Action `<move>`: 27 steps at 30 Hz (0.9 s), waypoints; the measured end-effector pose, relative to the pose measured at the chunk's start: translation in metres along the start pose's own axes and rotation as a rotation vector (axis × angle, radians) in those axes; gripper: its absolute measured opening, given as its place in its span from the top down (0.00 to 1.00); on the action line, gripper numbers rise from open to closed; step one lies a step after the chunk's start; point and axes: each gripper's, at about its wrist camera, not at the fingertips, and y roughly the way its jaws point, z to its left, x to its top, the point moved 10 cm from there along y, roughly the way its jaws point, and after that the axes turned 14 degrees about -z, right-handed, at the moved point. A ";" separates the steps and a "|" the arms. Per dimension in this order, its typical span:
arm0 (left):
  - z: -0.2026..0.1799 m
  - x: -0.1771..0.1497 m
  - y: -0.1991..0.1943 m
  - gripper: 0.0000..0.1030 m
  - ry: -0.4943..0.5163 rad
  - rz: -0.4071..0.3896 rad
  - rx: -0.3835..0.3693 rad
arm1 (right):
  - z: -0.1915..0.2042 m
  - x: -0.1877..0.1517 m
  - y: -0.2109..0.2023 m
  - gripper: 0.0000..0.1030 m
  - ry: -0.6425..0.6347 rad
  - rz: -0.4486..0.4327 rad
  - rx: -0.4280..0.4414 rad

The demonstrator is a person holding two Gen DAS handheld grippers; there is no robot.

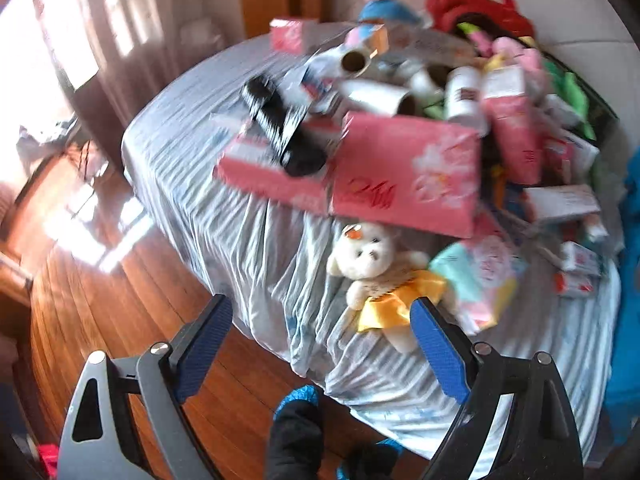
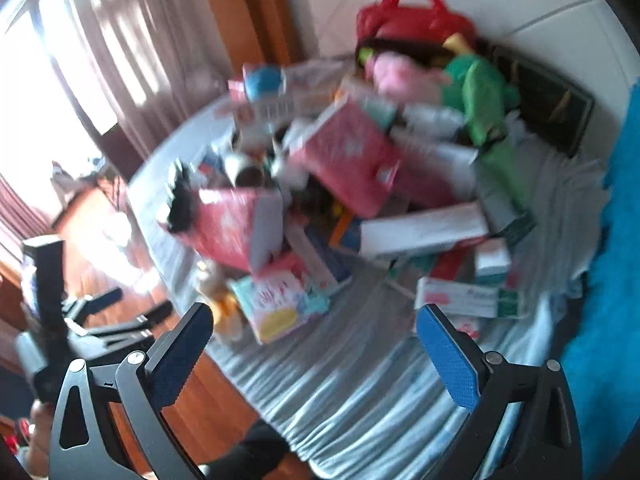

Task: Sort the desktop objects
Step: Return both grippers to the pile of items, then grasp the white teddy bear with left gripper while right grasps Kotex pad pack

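With both grippers, left (image 1: 320,344) and right (image 2: 316,344), wide open and empty, best take first the teddy bear (image 1: 376,268) at 12 o'clock, approx. alone, w/o touching the pink box (image 1: 408,176).

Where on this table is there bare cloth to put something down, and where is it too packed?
Bare cloth lies along the left edge of the table, beside the pink box, and on the near side in front of the teddy bear. The heap from the pink box back to the red bag is crowded.
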 end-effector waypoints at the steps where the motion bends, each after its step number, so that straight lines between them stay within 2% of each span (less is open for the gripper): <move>1: -0.002 -0.004 0.005 0.11 -0.027 0.002 -0.003 | -0.002 -0.009 0.010 0.00 -0.015 0.022 -0.010; 4: -0.013 -0.008 0.020 0.11 -0.089 -0.021 0.001 | -0.008 -0.028 0.033 0.00 -0.042 0.064 -0.022; 7: -0.023 -0.014 0.039 0.12 -0.086 -0.025 0.043 | -0.015 -0.037 0.043 0.00 -0.056 0.071 -0.018; 9: -0.029 -0.021 0.053 0.33 -0.077 -0.006 0.048 | -0.017 -0.038 0.047 0.00 -0.085 0.072 -0.007; 10: -0.036 -0.024 0.058 0.38 -0.087 -0.004 0.013 | -0.018 -0.038 0.048 0.00 -0.104 0.068 -0.008; 12: -0.046 -0.027 0.054 0.62 -0.106 -0.021 -0.031 | -0.016 -0.038 0.054 0.00 -0.134 0.070 0.000; 15: -0.054 -0.031 0.037 0.67 -0.044 -0.050 -0.034 | -0.007 -0.045 0.066 0.00 -0.154 0.093 0.044; 17: -0.051 -0.038 0.031 0.67 -0.033 -0.052 -0.041 | 0.001 -0.050 0.075 0.00 -0.156 0.104 0.077; 20: -0.044 -0.045 0.032 0.62 -0.093 -0.037 -0.073 | 0.007 -0.058 0.088 0.00 -0.166 0.130 0.084; 22: -0.042 -0.044 0.039 0.48 -0.126 -0.015 -0.069 | 0.009 -0.061 0.094 0.00 -0.172 0.133 0.098; 23: -0.041 -0.046 0.044 0.38 -0.126 -0.005 -0.056 | 0.009 -0.062 0.095 0.00 -0.165 0.134 0.106; 24: -0.043 -0.046 0.048 0.35 -0.122 0.001 -0.053 | 0.010 -0.062 0.096 0.00 -0.162 0.133 0.113; 26: -0.050 -0.044 0.050 0.37 -0.067 -0.022 -0.045 | 0.010 -0.061 0.098 0.00 -0.164 0.130 0.114; 27: -0.055 -0.045 0.046 0.55 -0.045 -0.031 -0.060 | 0.011 -0.061 0.099 0.00 -0.169 0.129 0.114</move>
